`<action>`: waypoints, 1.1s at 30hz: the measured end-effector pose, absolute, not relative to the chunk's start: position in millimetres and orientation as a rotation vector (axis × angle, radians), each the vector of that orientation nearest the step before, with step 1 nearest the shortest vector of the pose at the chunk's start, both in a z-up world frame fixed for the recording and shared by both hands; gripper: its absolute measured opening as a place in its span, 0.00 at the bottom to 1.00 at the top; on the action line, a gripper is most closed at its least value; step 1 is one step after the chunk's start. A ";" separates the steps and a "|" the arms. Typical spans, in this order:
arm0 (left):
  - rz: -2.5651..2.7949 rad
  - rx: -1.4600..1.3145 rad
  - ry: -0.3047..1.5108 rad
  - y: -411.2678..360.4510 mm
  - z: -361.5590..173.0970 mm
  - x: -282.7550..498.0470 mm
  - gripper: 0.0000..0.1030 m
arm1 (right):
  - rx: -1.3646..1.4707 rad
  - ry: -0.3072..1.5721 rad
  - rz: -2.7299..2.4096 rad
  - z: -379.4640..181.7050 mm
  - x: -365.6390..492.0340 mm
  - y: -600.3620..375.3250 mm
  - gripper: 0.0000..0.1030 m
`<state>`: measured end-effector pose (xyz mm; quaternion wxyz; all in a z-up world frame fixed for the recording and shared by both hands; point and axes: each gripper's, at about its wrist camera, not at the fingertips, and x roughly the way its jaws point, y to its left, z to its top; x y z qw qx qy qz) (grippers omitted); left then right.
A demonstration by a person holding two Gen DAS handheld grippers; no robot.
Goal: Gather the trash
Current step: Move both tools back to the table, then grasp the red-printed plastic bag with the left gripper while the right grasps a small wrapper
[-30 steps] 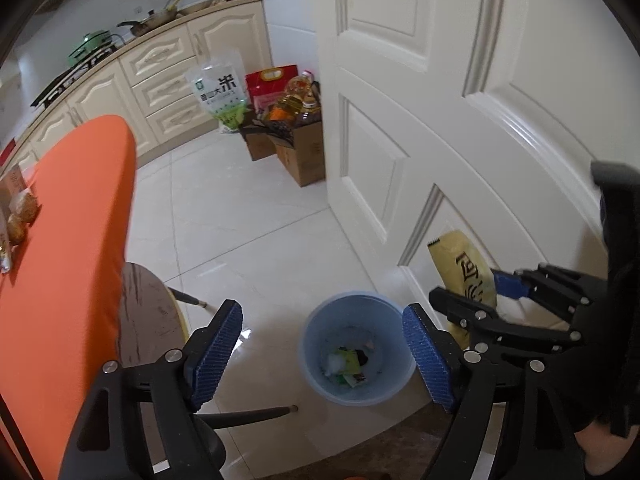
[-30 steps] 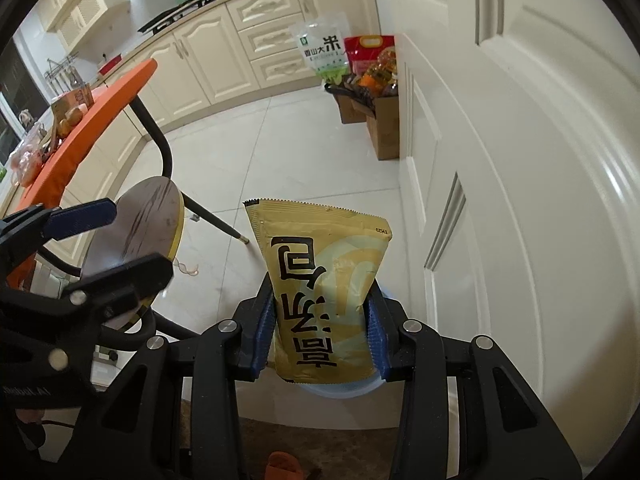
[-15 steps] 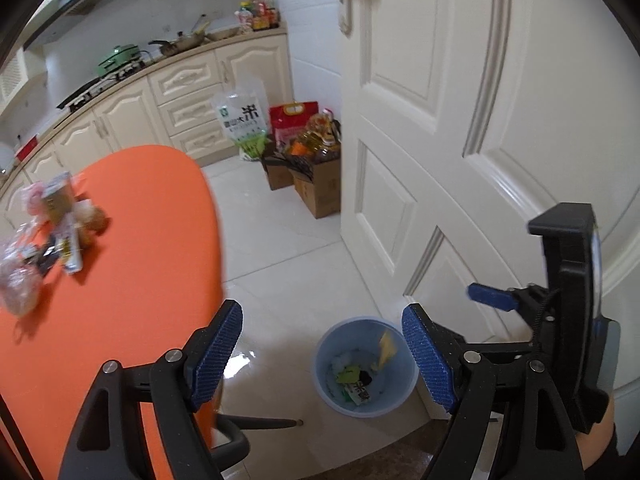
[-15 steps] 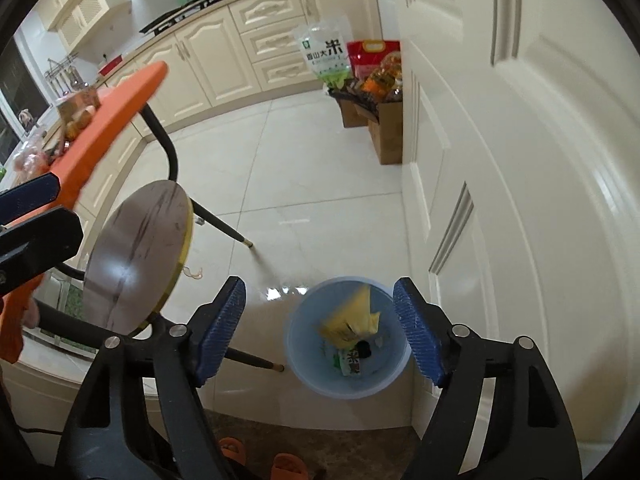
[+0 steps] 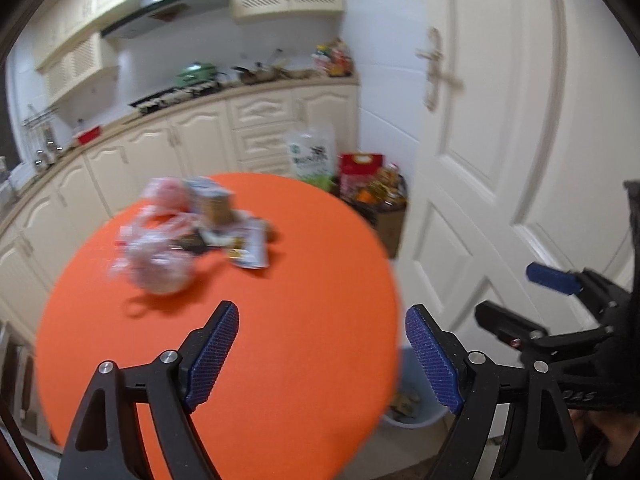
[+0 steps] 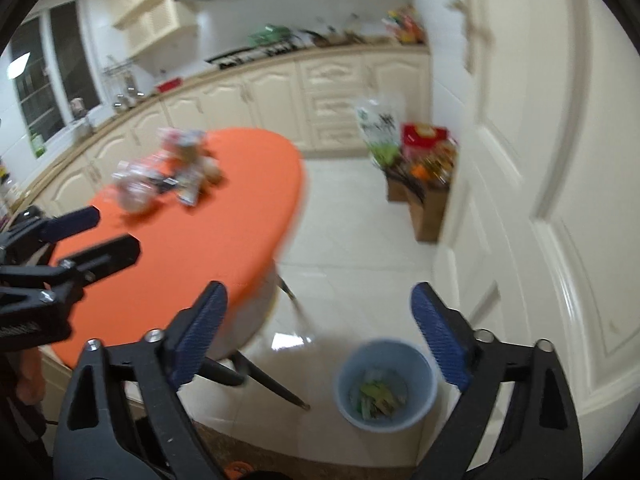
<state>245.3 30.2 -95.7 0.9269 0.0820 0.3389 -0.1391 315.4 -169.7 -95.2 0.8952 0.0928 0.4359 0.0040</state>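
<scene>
A blurred pile of trash, clear bags and wrappers (image 5: pixel 188 236), lies on the far part of the round orange table (image 5: pixel 260 360); it also shows in the right wrist view (image 6: pixel 168 176). My left gripper (image 5: pixel 322 354) is open and empty above the table's near side. My right gripper (image 6: pixel 320 332) is open and empty, high above the floor. The blue waste bin (image 6: pixel 386 384) stands on the floor below it, by the door, with wrappers inside. The bin's rim peeks out beside the table in the left wrist view (image 5: pixel 420 412).
A white panelled door (image 6: pixel 540 200) fills the right side. Cardboard boxes with groceries (image 6: pixel 428 184) stand on the floor by the door. Cream kitchen cabinets (image 5: pixel 200 140) run along the back wall. A chair's dark legs (image 6: pixel 260 376) stand under the table edge.
My right gripper opened and the yellow bag dropped into the bin. Both grippers then swung up from the bin toward the orange table.
</scene>
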 end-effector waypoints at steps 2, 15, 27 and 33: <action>-0.245 0.162 0.679 50.7 -88.7 242.9 0.82 | 0.170 0.891 0.038 -84.3 326.0 -148.6 0.91; -0.049 -0.025 0.764 157.8 -95.1 327.9 0.88 | 0.114 0.926 0.174 -93.9 415.2 -49.0 0.91; -0.036 -0.113 0.844 179.5 -125.9 430.3 0.88 | 0.125 1.002 0.205 -153.1 481.2 -34.8 0.91; -0.097 -0.087 0.842 179.7 -135.5 451.3 0.61 | 0.146 1.017 0.212 -172.3 508.6 -27.2 0.91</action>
